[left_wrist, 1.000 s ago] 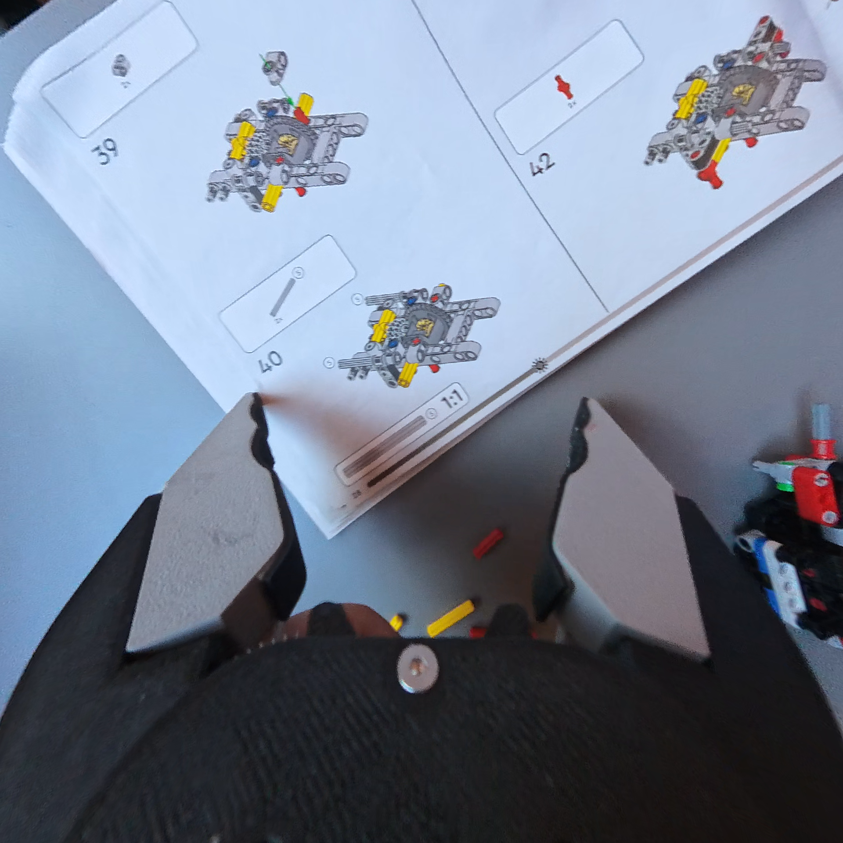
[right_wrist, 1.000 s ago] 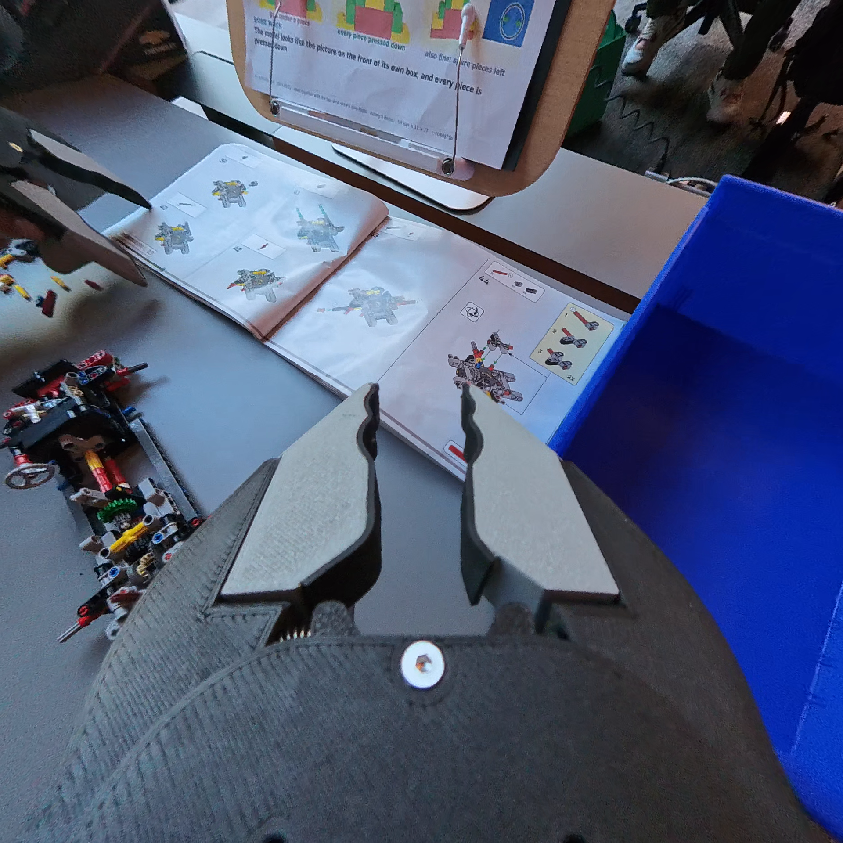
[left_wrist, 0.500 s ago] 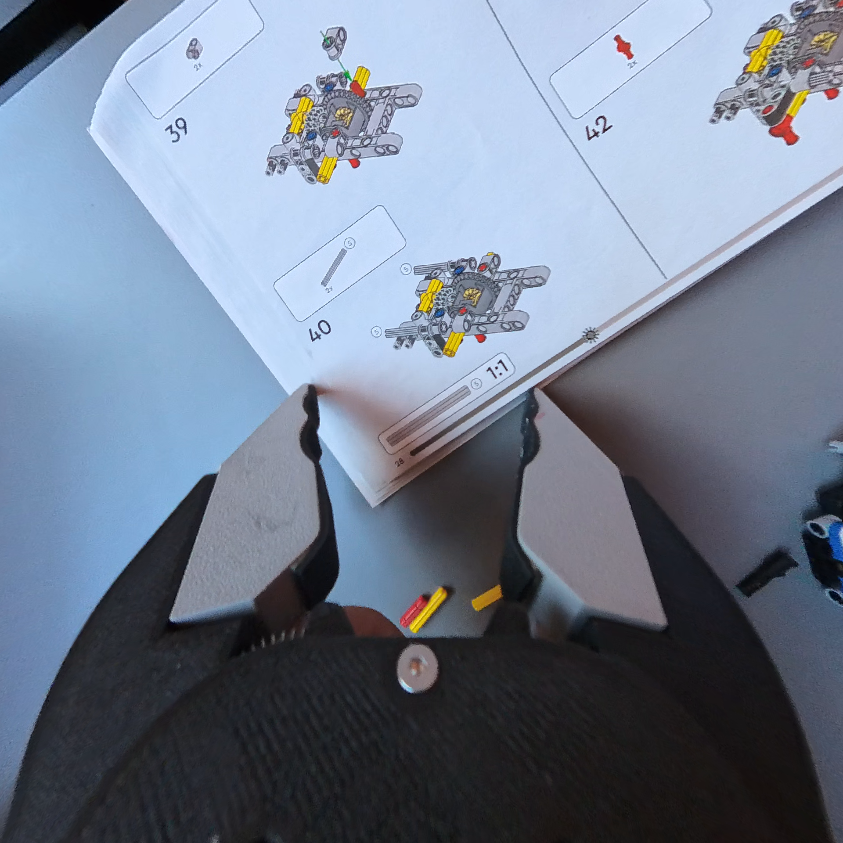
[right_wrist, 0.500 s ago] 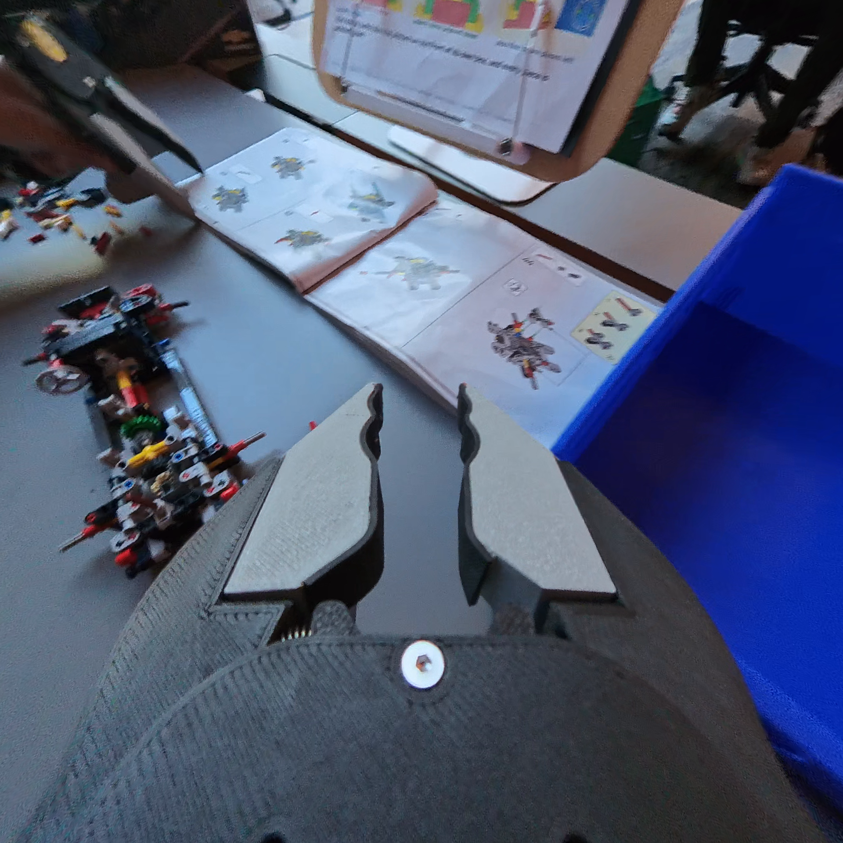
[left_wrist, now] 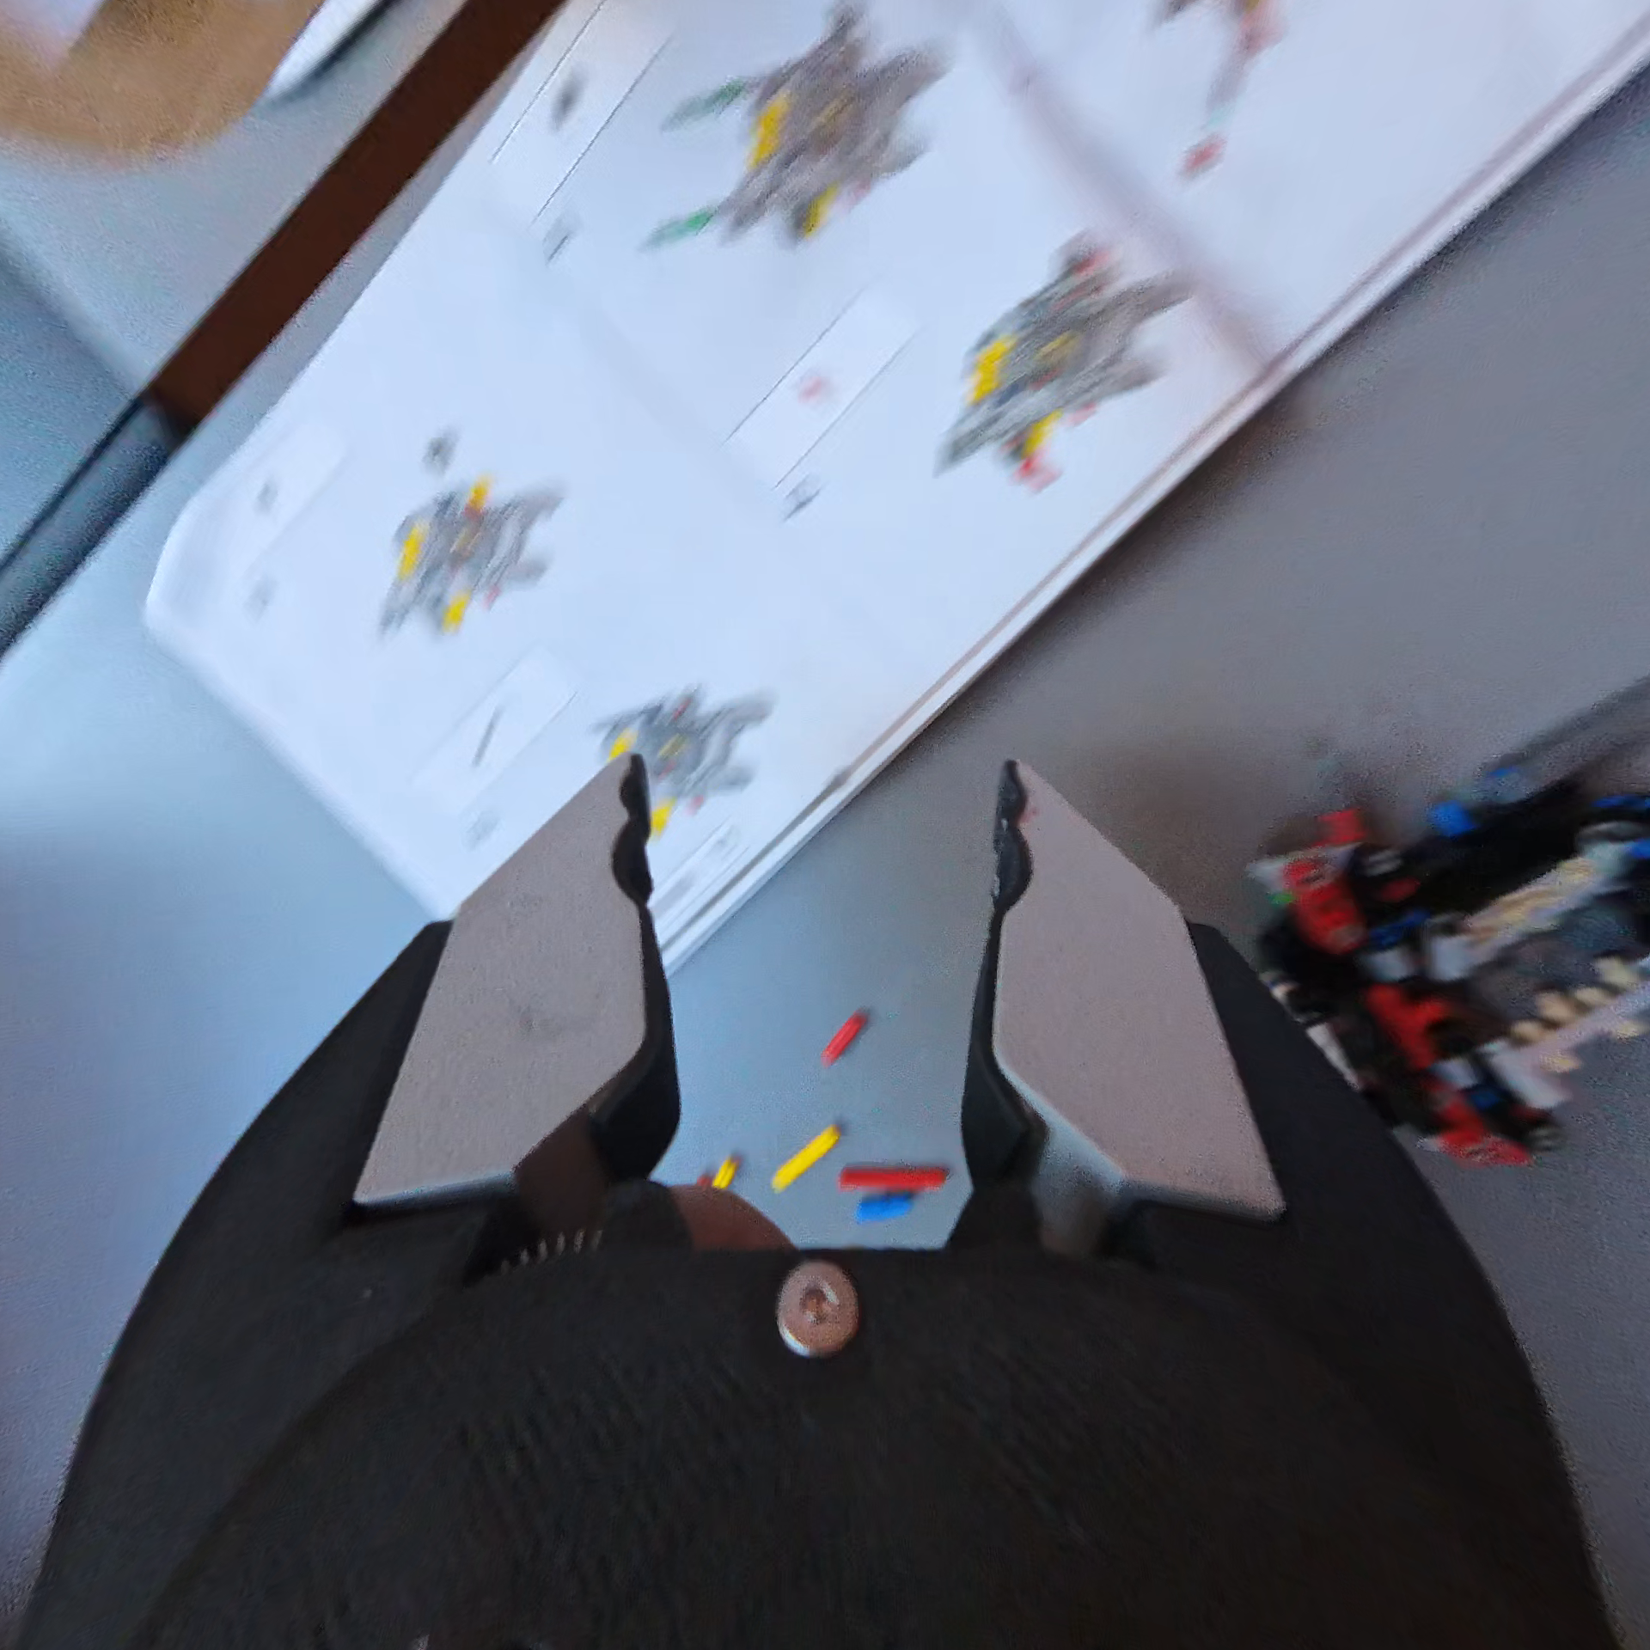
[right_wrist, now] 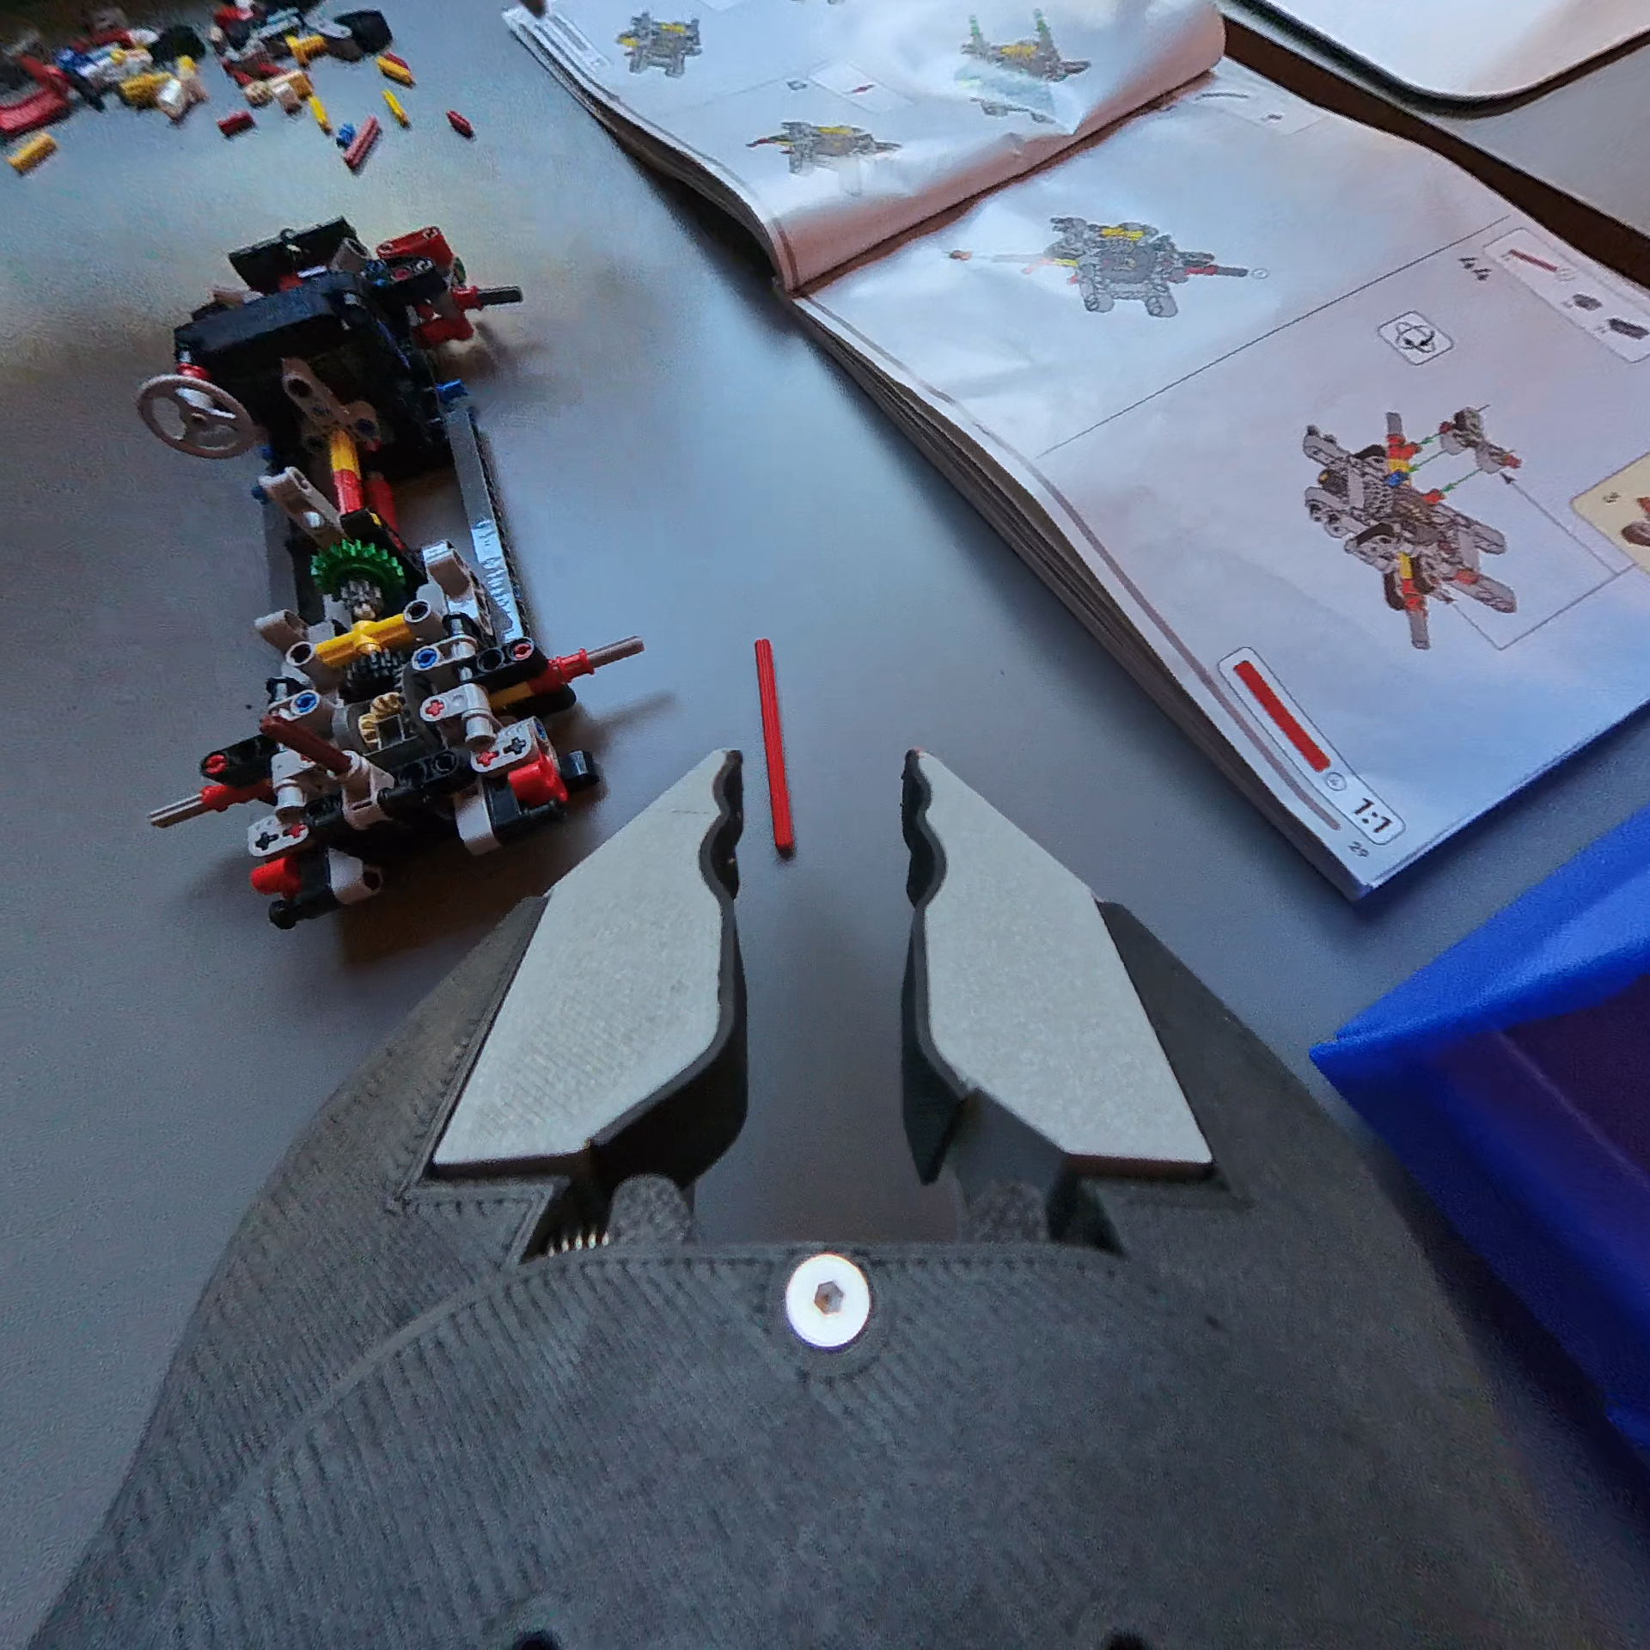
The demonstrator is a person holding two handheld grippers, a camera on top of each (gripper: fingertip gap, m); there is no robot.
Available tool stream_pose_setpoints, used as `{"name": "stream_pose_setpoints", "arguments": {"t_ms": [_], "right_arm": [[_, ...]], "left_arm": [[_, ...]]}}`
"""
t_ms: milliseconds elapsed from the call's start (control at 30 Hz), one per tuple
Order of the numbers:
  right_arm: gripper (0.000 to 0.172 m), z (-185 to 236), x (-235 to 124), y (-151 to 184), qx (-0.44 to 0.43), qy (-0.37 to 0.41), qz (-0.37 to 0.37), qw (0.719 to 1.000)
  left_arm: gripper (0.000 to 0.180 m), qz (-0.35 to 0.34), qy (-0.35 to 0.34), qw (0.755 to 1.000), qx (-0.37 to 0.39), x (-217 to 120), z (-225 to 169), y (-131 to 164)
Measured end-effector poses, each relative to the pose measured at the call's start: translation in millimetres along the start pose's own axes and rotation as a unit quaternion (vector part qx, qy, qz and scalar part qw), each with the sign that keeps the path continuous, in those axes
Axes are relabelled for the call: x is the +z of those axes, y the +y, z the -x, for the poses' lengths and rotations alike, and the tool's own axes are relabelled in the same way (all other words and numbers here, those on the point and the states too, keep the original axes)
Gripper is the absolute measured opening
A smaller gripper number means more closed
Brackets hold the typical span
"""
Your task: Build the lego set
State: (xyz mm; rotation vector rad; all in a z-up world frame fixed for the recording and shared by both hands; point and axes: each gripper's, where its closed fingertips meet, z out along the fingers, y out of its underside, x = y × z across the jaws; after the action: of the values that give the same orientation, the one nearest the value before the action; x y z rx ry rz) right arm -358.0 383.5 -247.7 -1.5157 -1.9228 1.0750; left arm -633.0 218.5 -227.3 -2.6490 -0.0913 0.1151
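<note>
On the dark grey tabletop (right_wrist: 804,402), just ahead of the right gripper (right_wrist: 821,804), lies a thin red axle rod (right_wrist: 770,741). Its near end reaches in between the two fingertips, closer to the left fingertip (right_wrist: 723,804); we see a gap on both sides, so the claw is parted and pinching nothing. We judge this to be an approach to the rod, with no grip made. A next move would call for centring the rod between the pads and getting low enough to catch so slim a piece lying flat.

Left of the rod sits the partly built brick chassis (right_wrist: 357,554), with a green gear and a grey wheel; to the right lies the open instruction booklet (right_wrist: 1161,375), and a blue bin (right_wrist: 1518,1116) is cut off at the edge. Loose pieces (right_wrist: 268,89) are scattered at the far left.

The left gripper (left_wrist: 821,839) is spread wide and empty above the table. Below its fingers we make out small pieces: a red pin (left_wrist: 844,1036), a yellow piece (left_wrist: 804,1156), a red bar (left_wrist: 893,1179) and a blue bit (left_wrist: 882,1207).

Poor view: the left wrist picture is heavily motion-blurred, so the booklet pages and the chassis (left_wrist: 1446,982) there read only as smears; probably the same model, though we cannot confirm details. A brownish round shape at the gripper's throat is unidentifiable. The left gripper does not show in the right wrist view.
</note>
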Motion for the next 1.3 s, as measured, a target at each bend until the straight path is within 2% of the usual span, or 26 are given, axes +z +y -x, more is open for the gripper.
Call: {"name": "stream_pose_setpoints", "arguments": {"t_ms": [167,267,367,533,767,933,1100,1200,1300], "right_arm": [[0.034,2,-2,9,0.005,-0.010,0.005,1.000],[0.034,2,-1,16,0.007,-0.011,0.015,1.000],[0.034,-1,-1,21,0.006,-0.001,0.027,1.000],[0.032,-6,-5,20,0.014,0.007,0.026,1.000],[0.031,-11,-17,13,0.034,0.012,-0.003,0.999],[0.031,-5,-14,8,0.037,-0.005,-0.017,0.999],[0.029,-10,-14,7,0.017,0.021,-0.020,0.999],[0.029,-15,-19,-1,0.018,0.034,-0.048,0.998],[0.028,-20,-25,-10,0.016,0.047,-0.081,0.995]], "left_arm": [[0.074,-0.049,0.072,0.990,0.108,31,-81,-80],[0.074,-0.023,0.061,0.987,0.148,69,-94,-100],[0.073,0.018,0.058,0.986,0.156,95,-92,-95],[0.045,-0.011,0.047,0.993,0.105,92,-76,-90],[0.042,-0.010,0.056,0.997,0.046,71,-49,-45],[0.042,-0.062,0.031,0.997,0.028,58,-35,-34],[0.058,-0.156,0.059,0.986,-0.021,11,-55,-40],[0.060,-0.198,0.035,0.979,-0.026,-11,-58,-32],[0.060,-0.213,0.009,0.977,-0.029,-19,-53,-16]]}}
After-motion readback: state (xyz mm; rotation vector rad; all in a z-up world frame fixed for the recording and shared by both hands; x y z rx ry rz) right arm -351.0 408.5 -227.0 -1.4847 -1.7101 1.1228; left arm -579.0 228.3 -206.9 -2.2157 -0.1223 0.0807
